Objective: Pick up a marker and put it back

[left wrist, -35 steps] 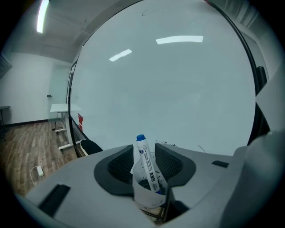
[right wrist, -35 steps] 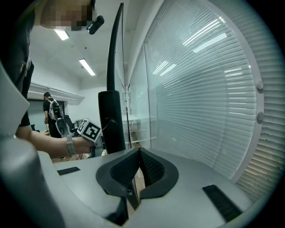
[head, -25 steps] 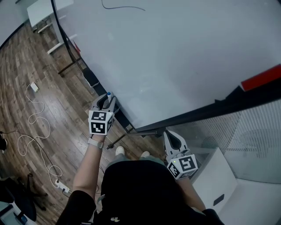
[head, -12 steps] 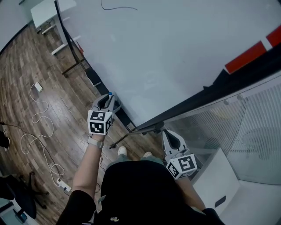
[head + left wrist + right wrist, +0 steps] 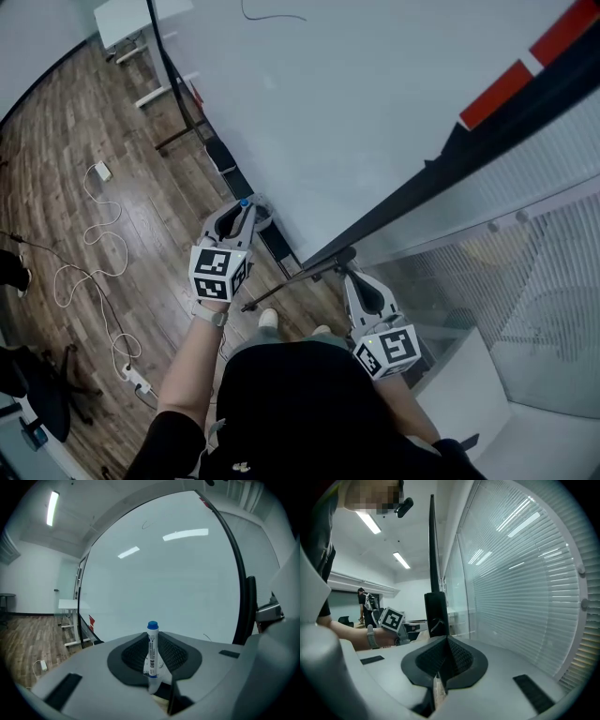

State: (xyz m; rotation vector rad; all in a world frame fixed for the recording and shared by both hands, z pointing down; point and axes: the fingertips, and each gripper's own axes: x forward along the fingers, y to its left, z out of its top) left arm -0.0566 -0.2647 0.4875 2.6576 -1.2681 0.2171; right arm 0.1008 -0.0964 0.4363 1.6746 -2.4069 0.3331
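Note:
A white marker (image 5: 151,653) with a blue cap stands upright between the jaws of my left gripper (image 5: 152,660), which is shut on it. In the head view the left gripper (image 5: 236,221) is held just in front of the whiteboard (image 5: 356,103), the marker's blue cap (image 5: 245,202) showing at its tip. My right gripper (image 5: 367,293) is lower right, near the board's black right frame (image 5: 394,220). In the right gripper view its jaws (image 5: 443,660) are shut with nothing between them.
A frosted glass wall with blinds (image 5: 525,272) stands to the right of the board. White cables (image 5: 89,272) and a power strip (image 5: 136,380) lie on the wooden floor at left. A white desk (image 5: 127,19) stands far back. The board's stand feet (image 5: 281,248) are below it.
The head camera has swung, so the board and floor shifted down and right in view. Both grippers keep nearly the same pose, the left still holding the marker.

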